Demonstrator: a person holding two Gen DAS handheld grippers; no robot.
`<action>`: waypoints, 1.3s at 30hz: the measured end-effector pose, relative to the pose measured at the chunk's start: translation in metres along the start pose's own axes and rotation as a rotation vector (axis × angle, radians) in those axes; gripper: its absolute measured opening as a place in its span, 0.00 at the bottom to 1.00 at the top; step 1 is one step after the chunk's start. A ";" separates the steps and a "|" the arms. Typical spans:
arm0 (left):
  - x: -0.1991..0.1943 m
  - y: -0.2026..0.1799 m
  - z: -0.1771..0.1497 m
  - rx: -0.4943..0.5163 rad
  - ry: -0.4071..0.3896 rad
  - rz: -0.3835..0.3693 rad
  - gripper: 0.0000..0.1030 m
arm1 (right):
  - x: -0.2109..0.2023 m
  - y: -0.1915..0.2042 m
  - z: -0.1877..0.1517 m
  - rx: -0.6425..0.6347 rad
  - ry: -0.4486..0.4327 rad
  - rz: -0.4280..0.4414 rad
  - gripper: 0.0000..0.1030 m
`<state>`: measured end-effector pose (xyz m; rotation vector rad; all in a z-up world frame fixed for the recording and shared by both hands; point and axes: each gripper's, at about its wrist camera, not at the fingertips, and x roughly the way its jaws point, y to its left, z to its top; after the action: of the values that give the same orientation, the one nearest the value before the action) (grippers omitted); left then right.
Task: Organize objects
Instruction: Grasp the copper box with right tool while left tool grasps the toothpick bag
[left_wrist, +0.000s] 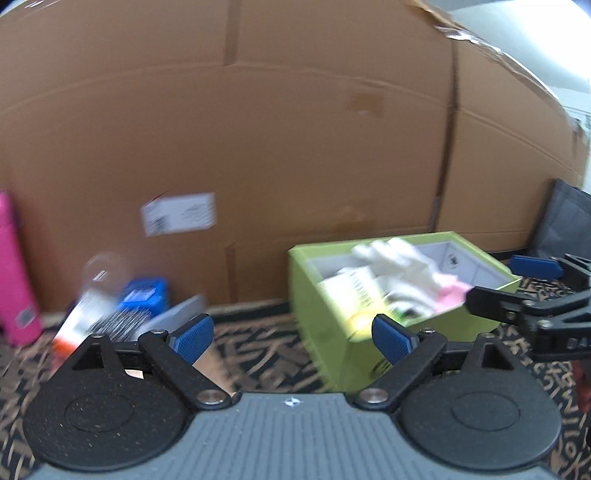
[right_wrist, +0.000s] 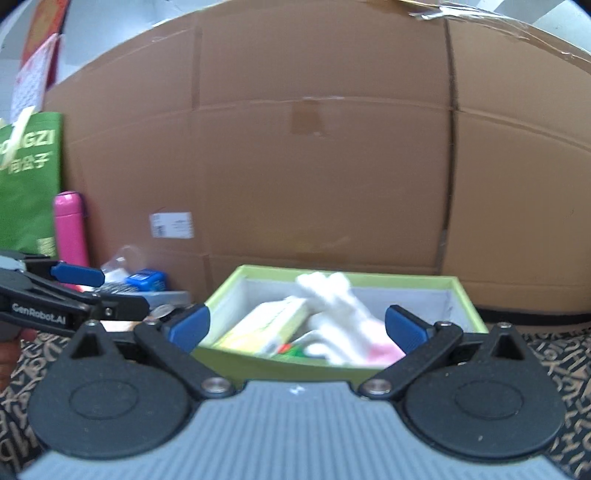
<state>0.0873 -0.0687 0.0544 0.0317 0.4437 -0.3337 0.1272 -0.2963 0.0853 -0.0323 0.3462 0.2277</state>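
Note:
A lime-green open box (left_wrist: 325, 295) stands on the patterned table, holding a white glove (left_wrist: 399, 266) and a yellow-green carton (left_wrist: 354, 295). It shows in the right wrist view (right_wrist: 280, 363) too, with the glove (right_wrist: 332, 299) and carton (right_wrist: 266, 325) inside. My left gripper (left_wrist: 293, 338) is open and empty, just left of the box front. My right gripper (right_wrist: 297, 326) is open and empty, right before the box's near wall. A loose pile lies to the left: a blue box (left_wrist: 146, 293), a clear bag (left_wrist: 101, 273) and a flat grey item (left_wrist: 177, 314).
A large cardboard box (left_wrist: 258, 129) forms the back wall. A pink bottle (left_wrist: 14, 273) stands at the far left, beside a green bag (right_wrist: 29, 184). A dark bag (left_wrist: 565, 221) sits at the right. The cloth (left_wrist: 258, 362) is black with tan marks.

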 end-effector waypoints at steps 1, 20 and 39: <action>-0.001 0.009 -0.006 -0.018 0.015 0.013 0.93 | -0.003 0.008 -0.004 -0.004 -0.002 0.011 1.00; 0.017 0.116 -0.037 -0.167 0.111 0.118 0.93 | 0.066 0.163 -0.044 -0.208 0.175 0.211 0.88; 0.086 0.125 -0.038 -0.251 0.194 0.085 0.36 | 0.066 0.140 -0.059 -0.149 0.281 0.227 0.31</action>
<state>0.1851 0.0268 -0.0214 -0.1627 0.6718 -0.1903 0.1365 -0.1498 0.0080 -0.1739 0.6131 0.4760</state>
